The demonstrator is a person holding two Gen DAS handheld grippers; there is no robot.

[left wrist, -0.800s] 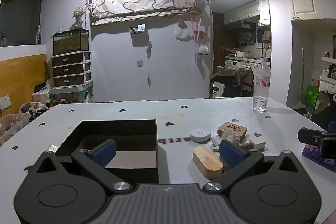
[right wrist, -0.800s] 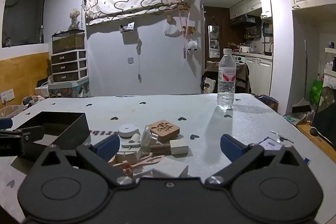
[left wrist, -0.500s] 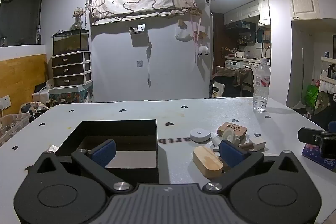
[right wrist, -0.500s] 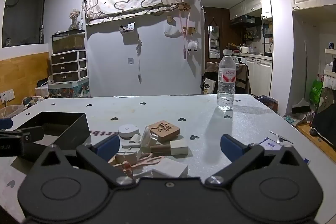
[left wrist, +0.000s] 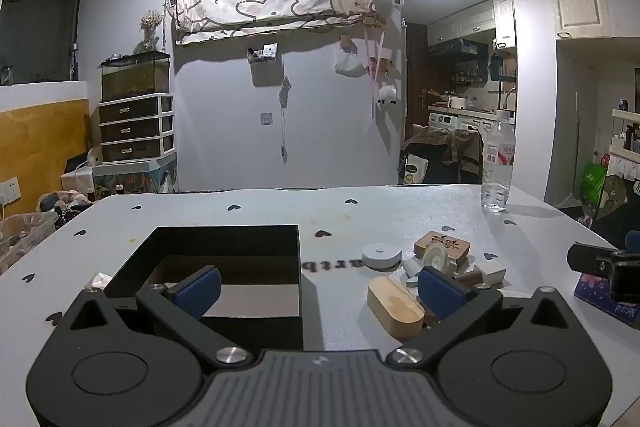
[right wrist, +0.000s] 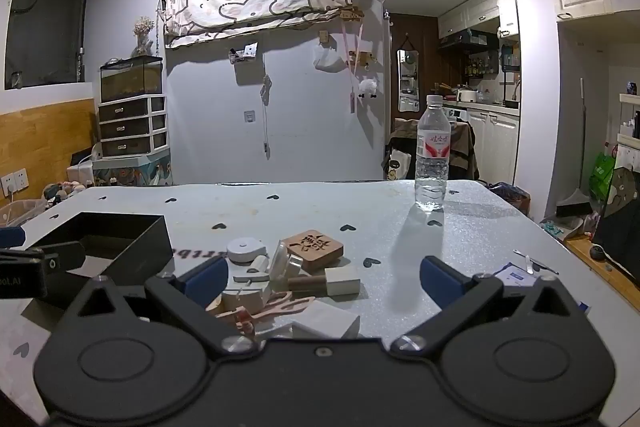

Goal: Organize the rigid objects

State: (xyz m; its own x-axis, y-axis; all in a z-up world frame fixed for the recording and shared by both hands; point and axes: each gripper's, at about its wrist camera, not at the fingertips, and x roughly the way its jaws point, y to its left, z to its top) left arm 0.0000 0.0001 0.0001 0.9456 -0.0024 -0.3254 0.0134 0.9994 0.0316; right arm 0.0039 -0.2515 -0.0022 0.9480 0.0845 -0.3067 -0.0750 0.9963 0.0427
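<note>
An open black box (left wrist: 224, 259) sits on the white table, also at the left in the right wrist view (right wrist: 116, 243). Right of it lies a pile of small rigid objects: a rounded wooden block (left wrist: 394, 301), a white round disc (left wrist: 381, 255), a carved wooden square (right wrist: 313, 243), a white block (right wrist: 342, 279) and pale cut-out pieces (right wrist: 272, 305). My left gripper (left wrist: 318, 289) is open and empty, above the box's near right edge. My right gripper (right wrist: 322, 277) is open and empty, just behind the pile.
A clear water bottle (right wrist: 432, 155) stands at the table's far right. A purple packet (left wrist: 608, 303) lies at the right edge, with papers and a metal tool (right wrist: 528, 265) nearby. Drawers and clutter stand beyond the table's left side.
</note>
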